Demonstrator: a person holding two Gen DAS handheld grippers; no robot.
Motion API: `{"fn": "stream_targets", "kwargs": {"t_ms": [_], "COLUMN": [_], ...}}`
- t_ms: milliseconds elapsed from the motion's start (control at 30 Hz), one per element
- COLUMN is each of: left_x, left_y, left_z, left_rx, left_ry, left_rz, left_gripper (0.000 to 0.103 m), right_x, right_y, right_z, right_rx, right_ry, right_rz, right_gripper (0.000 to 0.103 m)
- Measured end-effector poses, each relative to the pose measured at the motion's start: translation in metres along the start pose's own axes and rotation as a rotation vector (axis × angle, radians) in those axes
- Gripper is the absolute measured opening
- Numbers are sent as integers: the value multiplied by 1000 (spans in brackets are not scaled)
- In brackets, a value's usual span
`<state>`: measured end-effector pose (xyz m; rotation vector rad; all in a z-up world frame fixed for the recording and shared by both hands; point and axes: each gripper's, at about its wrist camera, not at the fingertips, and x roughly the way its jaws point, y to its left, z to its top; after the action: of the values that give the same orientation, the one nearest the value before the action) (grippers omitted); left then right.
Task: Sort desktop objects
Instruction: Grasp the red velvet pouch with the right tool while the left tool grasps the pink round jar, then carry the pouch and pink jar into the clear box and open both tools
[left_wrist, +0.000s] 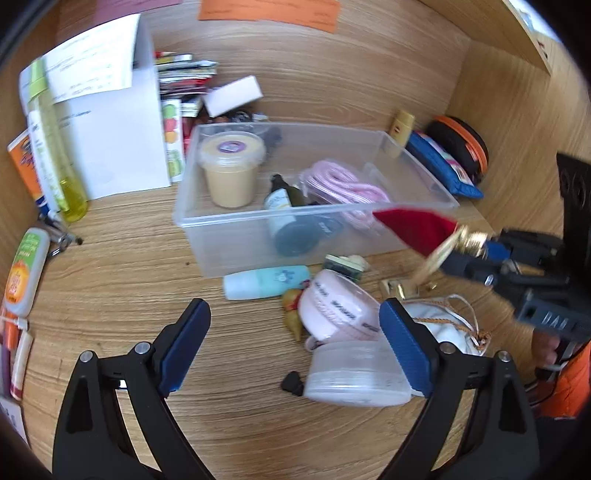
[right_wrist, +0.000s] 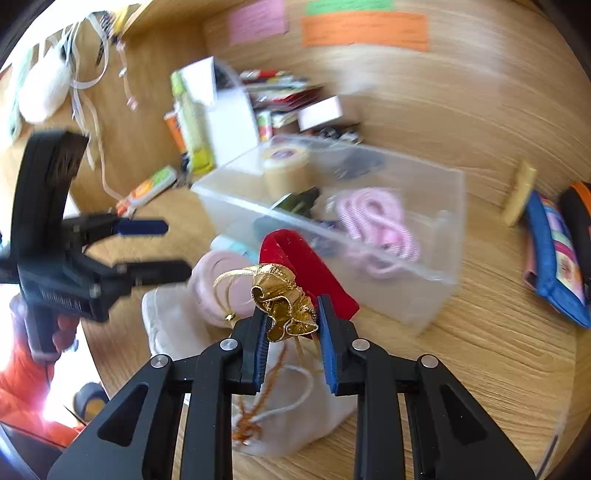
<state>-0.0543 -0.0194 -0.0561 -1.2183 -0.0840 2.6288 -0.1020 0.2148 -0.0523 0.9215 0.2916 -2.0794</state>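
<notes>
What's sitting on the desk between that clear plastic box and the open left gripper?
In the left wrist view, between the clear box and left gripper: a pale blue tube, a pink round case and a frosted jar.

Looks like a home desk nook, walled in wood. Wood-grain surface (left_wrist: 129, 258) crowded with personal odds and ends: clear plastic bin (left_wrist: 229, 229) holding a lidded cream jar (left_wrist: 231, 168) and a coiled pink cord (left_wrist: 343, 184); yellow-green bottle (left_wrist: 48, 147) beside a white paper bag (left_wrist: 118, 147); stacked packets and booklets (left_wrist: 181, 74) at the back. Orange paper note (left_wrist: 269, 13) stuck on the rear panel, pink note (right_wrist: 258, 20) and green note (right_wrist: 351, 5) alongside. Blue zip pouch (left_wrist: 443, 166) leaning in the corner. Toiletries and small cosmetic tubs (left_wrist: 354, 369) scattered in front: domestic clutter, not shop or lab.
</notes>
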Motion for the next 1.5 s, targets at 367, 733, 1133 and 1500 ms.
{"fn": "stream_targets", "kwargs": {"t_ms": [367,733,1133,1500], "left_x": [29,42,31,-2], "left_y": [-30,-41,-24,-1], "left_z": [6,3,9,22], "left_rx": [153,193,95,4], "left_ry": [127,160,52,-47], "left_rz": [29,15,44,27], "left_gripper": [94,69,65,65], "right_x": [-15,-11,-9,-14], "right_y": [-21,-24,-25,-25], "right_z": [0,-3,-2,9], "right_rx": [74,88,105,116], "right_ry": [-39,-38,-32,-51], "right_rz": [13,37,39,39], "right_gripper": [22,22,22,22]}}
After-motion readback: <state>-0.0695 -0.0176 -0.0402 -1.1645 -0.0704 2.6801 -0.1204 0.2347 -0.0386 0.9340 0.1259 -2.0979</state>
